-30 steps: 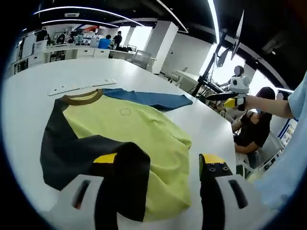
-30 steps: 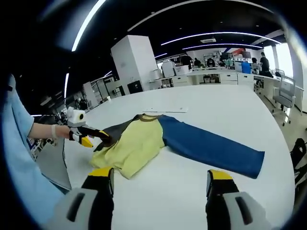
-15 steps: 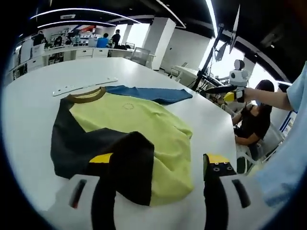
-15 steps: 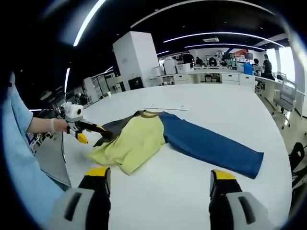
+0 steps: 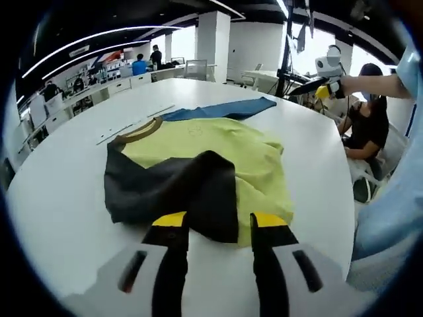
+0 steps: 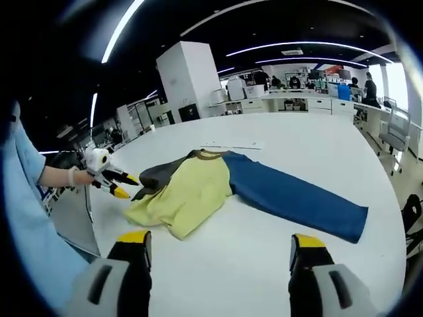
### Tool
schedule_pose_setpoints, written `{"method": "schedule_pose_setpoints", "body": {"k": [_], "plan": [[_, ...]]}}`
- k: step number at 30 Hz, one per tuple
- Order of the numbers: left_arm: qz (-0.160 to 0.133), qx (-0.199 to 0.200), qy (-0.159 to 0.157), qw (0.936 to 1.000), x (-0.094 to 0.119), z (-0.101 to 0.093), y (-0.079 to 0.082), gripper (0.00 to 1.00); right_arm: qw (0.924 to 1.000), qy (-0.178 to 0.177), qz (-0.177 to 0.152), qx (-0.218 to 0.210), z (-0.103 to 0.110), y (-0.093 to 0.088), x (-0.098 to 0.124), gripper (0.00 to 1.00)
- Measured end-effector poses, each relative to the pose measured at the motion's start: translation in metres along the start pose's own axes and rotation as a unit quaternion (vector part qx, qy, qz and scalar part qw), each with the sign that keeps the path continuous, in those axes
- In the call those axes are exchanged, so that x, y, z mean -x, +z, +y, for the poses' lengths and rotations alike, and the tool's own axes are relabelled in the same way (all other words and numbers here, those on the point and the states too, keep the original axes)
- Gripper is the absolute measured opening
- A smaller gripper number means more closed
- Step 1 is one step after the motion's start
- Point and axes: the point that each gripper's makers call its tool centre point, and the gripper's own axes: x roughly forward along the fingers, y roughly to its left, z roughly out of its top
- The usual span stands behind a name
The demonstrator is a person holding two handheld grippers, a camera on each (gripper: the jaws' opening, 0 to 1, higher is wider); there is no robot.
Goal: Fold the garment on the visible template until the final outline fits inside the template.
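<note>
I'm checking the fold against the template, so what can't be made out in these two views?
- Template outline: the strips beyond the collar are too small in both views to read.
- Shirt underside and table beneath: hidden by its own fabric.
- Dark sleeve edge: hidden behind the left tool in the left gripper view.
- Right tool is open.

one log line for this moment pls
dark sleeve folded over yellow body | blue sleeve spread flat | left hand-held gripper open at sleeve edge | right hand-held gripper open, clear of garment
</note>
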Motion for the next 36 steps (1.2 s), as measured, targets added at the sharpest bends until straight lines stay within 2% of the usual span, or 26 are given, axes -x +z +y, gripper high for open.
{"method": "schedule_pose_setpoints", "body": {"k": [6,8,10,11,14,15,17,21,22,28,32,36], "plan": [[0.002,-0.030,0.015,0.9994,0.005,-0.006,-0.008,0.28,1.0000,0.001,-0.001,-0.005,0.001,-0.001,0.000,0.86],[-0.011,-0.063,0.028,0.9975,0.004,-0.006,-0.005,0.25,1.0000,0.002,-0.002,-0.008,0.001,-0.001,-0.001,0.85],[-0.002,-0.067,0.037,0.9970,0.002,-0.008,-0.011,0.23,0.9999,0.003,-0.003,-0.011,0.002,-0.002,-0.001,0.85],[0.003,-0.086,0.042,0.9954,0.000,-0.009,-0.014,0.22,0.9999,0.003,-0.003,-0.011,0.003,-0.002,-0.001,0.85],[0.005,-0.093,0.040,0.9949,-0.005,-0.013,-0.018,0.22,0.9999,0.004,-0.001,-0.012,0.004,-0.003,0.000,0.84],[0.009,-0.106,0.049,0.9932,-0.006,-0.012,-0.019,0.21,0.9999,0.004,-0.001,-0.013,0.004,-0.003,0.000,0.84],[-0.002,-0.130,0.063,0.9895,-0.007,-0.010,-0.015,0.19,0.9999,0.004,-0.001,-0.014,0.004,-0.004,0.002,0.84],[-0.009,-0.198,0.096,0.9755,-0.010,-0.003,-0.010,0.14,0.9997,0.003,-0.003,-0.022,0.003,-0.005,0.004,0.83],[-0.010,-0.184,0.093,0.9786,-0.013,-0.006,-0.011,0.15,0.9997,0.003,-0.003,-0.023,0.003,-0.005,0.004,0.82],[-0.007,-0.180,0.087,0.9799,-0.015,-0.008,-0.013,0.12,0.9997,0.000,-0.002,-0.024,0.003,-0.006,0.006,0.82],[-0.003,-0.194,0.085,0.9774,-0.015,-0.010,-0.015,0.14,0.9996,0.001,-0.006,-0.027,0.004,-0.004,0.004,0.82],[0.000,-0.190,0.085,0.9781,-0.014,-0.010,-0.017,0.12,0.9997,0.003,-0.003,-0.025,0.006,-0.004,0.002,0.81]]}}
